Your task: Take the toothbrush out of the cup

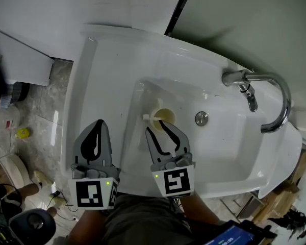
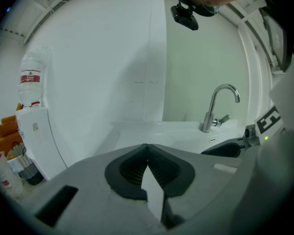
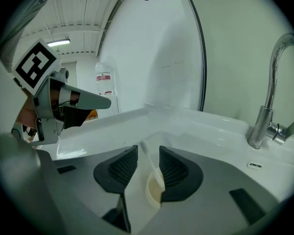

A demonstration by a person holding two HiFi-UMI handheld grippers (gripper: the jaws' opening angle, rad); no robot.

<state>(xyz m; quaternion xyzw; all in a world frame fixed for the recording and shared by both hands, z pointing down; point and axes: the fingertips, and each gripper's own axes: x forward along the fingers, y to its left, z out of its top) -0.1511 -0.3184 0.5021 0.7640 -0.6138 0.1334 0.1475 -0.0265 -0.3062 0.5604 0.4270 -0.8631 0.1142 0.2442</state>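
A cream cup (image 1: 164, 116) stands in the white sink basin (image 1: 229, 147), with a white toothbrush (image 1: 150, 117) sticking out of it to the left. My right gripper (image 1: 156, 126) hovers just in front of the cup, open. In the right gripper view the cup (image 3: 155, 190) and the toothbrush handle (image 3: 148, 156) show in the gap of the right gripper (image 3: 148, 150), and the pads stay apart from them. My left gripper (image 1: 99, 122) is shut and empty over the sink's left rim; the left gripper view shows the left gripper (image 2: 147, 146) with its tips together.
A chrome faucet (image 1: 262, 93) curves over the basin's back right, and a drain plug (image 1: 201, 118) lies right of the cup. A plastic bottle (image 2: 32, 80) stands on a white cabinet at left. Clutter lies on the floor (image 1: 15, 137) left of the sink.
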